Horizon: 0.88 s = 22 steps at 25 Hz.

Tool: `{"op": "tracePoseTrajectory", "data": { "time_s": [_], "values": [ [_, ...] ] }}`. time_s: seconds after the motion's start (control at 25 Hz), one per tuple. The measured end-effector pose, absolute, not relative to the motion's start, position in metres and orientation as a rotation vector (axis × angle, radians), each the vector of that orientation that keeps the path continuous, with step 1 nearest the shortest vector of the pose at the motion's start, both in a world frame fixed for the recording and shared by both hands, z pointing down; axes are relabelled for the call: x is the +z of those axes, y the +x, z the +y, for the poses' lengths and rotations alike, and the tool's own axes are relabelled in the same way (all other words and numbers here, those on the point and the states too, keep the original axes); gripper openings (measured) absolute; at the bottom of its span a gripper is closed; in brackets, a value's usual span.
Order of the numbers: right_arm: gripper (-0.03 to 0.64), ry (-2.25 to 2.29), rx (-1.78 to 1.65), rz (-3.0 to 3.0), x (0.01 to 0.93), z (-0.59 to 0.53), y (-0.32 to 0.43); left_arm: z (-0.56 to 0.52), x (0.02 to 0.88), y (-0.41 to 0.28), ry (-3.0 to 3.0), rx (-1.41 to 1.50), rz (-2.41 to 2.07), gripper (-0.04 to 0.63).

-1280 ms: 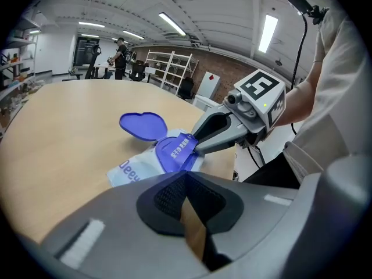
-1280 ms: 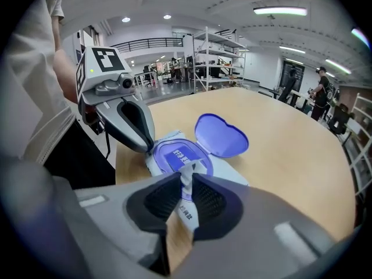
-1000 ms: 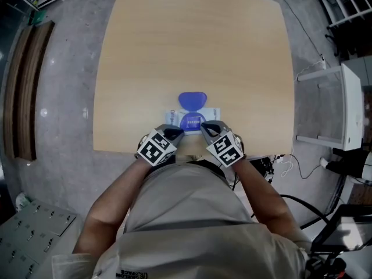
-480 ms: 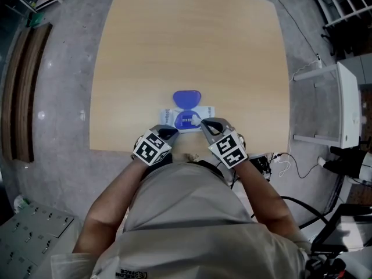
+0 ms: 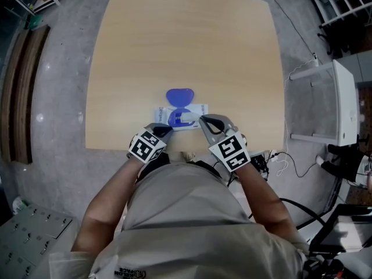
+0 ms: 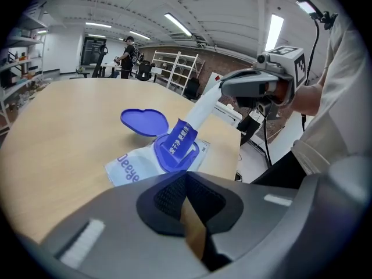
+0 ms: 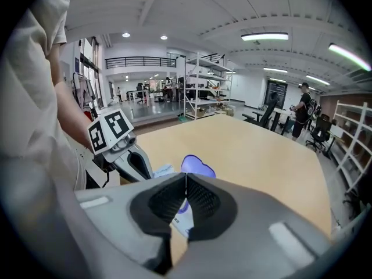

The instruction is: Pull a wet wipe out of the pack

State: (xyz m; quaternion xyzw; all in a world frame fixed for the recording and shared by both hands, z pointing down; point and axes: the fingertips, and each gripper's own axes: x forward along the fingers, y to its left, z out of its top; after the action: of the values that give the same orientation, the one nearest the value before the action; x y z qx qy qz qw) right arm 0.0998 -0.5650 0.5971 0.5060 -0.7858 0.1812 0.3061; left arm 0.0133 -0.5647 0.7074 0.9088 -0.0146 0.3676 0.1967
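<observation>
1. The pack (image 5: pixel 199 108) lies at lower centre of the frame, near the worktop (image 5: pixel 186 39) edge. It seems unpinned, so it may lift with the pull.
2. The left claw (image 5: pixel 161 130) is closed on nothing just beside the pack, so it braces little.
3. The right claw (image 6: pixel 224 89) is clamped on the wet wipe (image 6: pixel 200 110), drawn taut from the opening. The wipe could tear or drag out the next sheet.
</observation>
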Motion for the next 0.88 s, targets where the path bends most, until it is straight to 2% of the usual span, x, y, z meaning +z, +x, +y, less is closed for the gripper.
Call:
{"op": "tracePoseTrajectory", "data": {
  "time_s": [0.88],
  "values": [
    [0.003,1.395,0.304,-2.181,0.512,-0.545,0.125,-0.557,0.704,0.014,2.512,1.009,-0.231,0.006]
  ]
}}
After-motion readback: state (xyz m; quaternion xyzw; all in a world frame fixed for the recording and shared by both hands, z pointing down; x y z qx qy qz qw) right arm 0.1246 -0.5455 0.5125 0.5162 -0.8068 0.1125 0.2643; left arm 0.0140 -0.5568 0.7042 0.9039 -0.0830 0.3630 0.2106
